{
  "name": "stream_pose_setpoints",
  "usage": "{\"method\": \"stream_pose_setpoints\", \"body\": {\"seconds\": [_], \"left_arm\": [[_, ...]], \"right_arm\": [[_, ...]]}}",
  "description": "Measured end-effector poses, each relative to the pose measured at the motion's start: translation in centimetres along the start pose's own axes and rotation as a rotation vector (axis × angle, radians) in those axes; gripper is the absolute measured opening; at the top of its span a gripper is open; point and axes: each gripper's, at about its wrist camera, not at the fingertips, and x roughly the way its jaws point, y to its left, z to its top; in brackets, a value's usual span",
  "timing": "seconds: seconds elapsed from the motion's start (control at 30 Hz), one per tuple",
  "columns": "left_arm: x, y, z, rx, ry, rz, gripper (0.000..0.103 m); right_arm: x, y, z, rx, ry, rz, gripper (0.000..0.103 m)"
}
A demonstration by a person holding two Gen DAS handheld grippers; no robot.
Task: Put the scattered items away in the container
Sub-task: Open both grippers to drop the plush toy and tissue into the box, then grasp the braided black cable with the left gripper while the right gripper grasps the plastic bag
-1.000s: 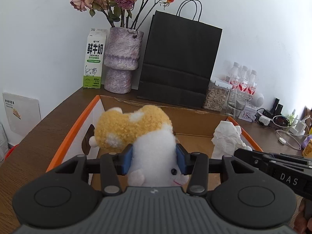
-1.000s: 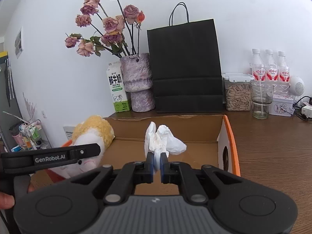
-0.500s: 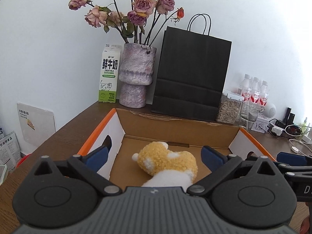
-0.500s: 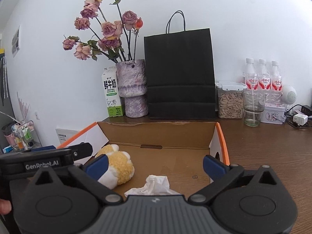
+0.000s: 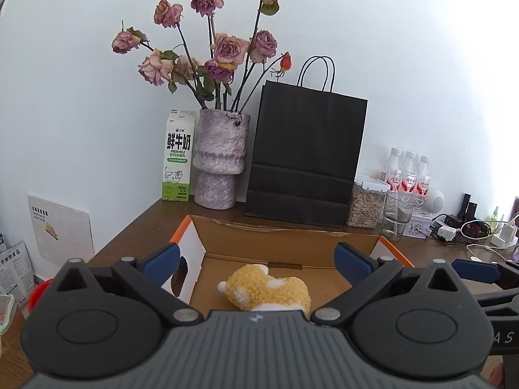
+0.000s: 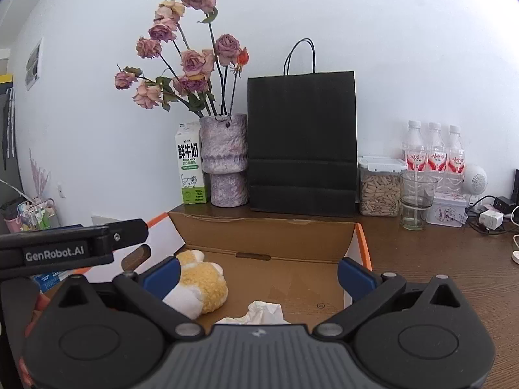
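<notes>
The left gripper (image 5: pixel 256 261) stood wide open and empty, the plush toy (image 5: pixel 267 288) lying below its jaws in the cardboard box (image 5: pixel 292 236). The right gripper (image 6: pixel 259 274) gaped likewise above the crumpled tissue (image 6: pixel 264 312).

Matt corrugated cardboard box (image 5: pixel 285 241); fuzzy plush toy (image 5: pixel 269 288); crumpled tissue (image 6: pixel 259 312); grained wooden table (image 6: pixel 438 259); matt paper bag (image 5: pixel 308 155).
</notes>
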Motion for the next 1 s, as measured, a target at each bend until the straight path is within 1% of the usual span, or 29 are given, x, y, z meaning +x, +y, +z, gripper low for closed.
{"method": "stream_pose_setpoints", "body": {"seconds": [0.23, 0.5, 0.6, 0.83, 1.0], "left_arm": [[-4.7, 1.1, 0.4, 0.019, -0.022, 0.002, 0.103], [-10.0, 3.3, -1.0, 0.032, -0.011, 0.015, 0.103], [-11.4, 4.2, -2.0, 0.028, 0.010, 0.027, 0.103], [-13.8, 6.0, -5.1, 0.019, 0.082, 0.047, 0.103], [-15.2, 7.3, -7.4, -0.021, 0.130, 0.060, 0.103]], "right_arm": [[-5.0, 1.5, -0.6, -0.030, -0.013, 0.013, 0.103], [-10.7, 3.8, -3.1, -0.076, 0.015, 0.044, 0.103], [-12.2, 4.6, -4.5, -0.089, 0.043, 0.059, 0.103], [-14.0, 6.6, -7.4, -0.125, 0.113, 0.089, 0.103], [-14.8, 7.7, -9.0, -0.132, 0.153, 0.101, 0.103]]}}
